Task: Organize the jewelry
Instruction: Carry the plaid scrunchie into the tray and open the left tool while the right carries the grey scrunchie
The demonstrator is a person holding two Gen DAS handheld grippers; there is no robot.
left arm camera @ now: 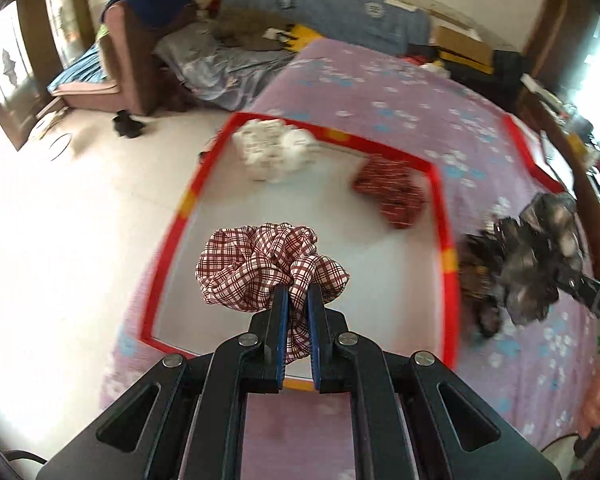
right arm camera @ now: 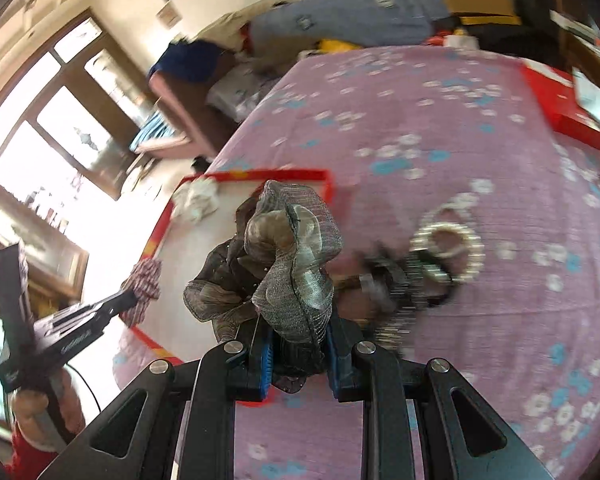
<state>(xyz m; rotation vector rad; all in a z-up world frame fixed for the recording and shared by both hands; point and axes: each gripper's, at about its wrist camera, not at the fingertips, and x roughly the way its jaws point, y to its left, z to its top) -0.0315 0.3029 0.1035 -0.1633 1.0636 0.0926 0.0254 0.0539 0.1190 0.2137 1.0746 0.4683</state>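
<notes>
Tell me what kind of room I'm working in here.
Most likely a lived-in bedroom: the work surface looks like a bed under a pink floral sheet, with folded blue bedding against the wall, a padded chair on the tiled floor, and large windows.

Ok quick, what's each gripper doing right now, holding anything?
Left gripper: closed on the red checked scrunchie, above the red-edged tray.
Right gripper: closed on the grey gauzy scrunchie.
</notes>
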